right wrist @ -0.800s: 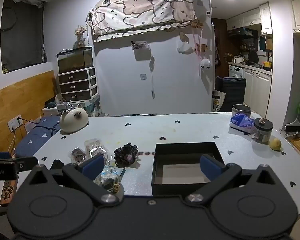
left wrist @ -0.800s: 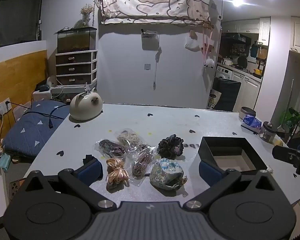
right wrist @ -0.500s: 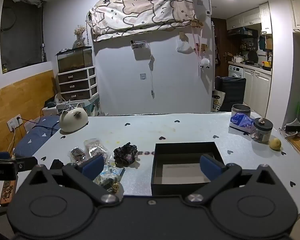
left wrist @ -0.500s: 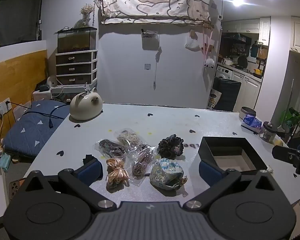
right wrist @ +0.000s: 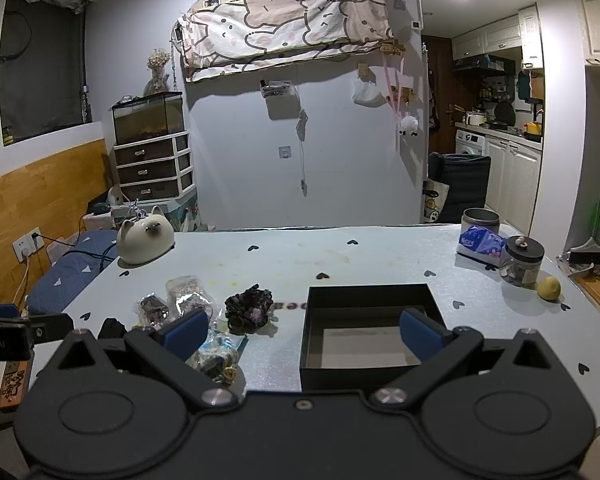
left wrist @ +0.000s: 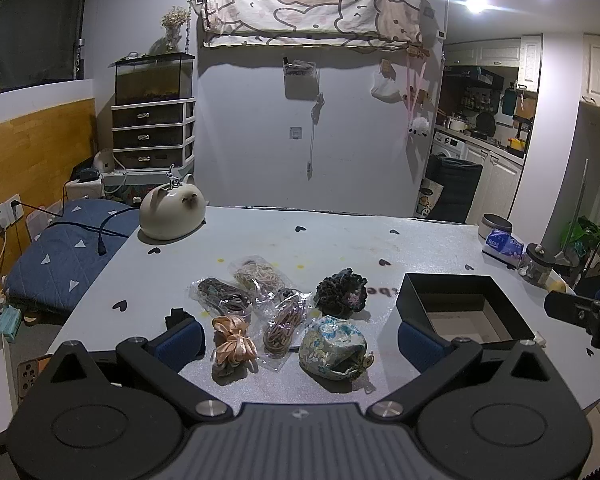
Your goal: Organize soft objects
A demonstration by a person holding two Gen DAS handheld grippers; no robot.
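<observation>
Soft objects are lying in a loose cluster on the worktop (left wrist: 340,240), just to the left of the black box (left wrist: 456,304), none yet inside it: a floral pouch (left wrist: 332,346) nearest the box on the near side, a dark scrunchie (left wrist: 342,292) behind the pouch, a peach ribbon (left wrist: 232,340) further left, and three clear packets of cords (left wrist: 256,296) between and behind these. Left gripper (left wrist: 300,338) is hovering over the near edge of the cluster with its fingers (left wrist: 180,340) standing wide apart and gripping nothing; right gripper (right wrist: 304,330) is hanging before the box, fingers likewise wide apart and empty. Risks, as judged: the packets are overlapping, so one pinch is likely dragging a neighbour along; the slick film is apt to be slipping from the pads; the ribbon's loose loops are prone to trailing over the box wall; the light box is liable to be sliding if nudged.
</observation>
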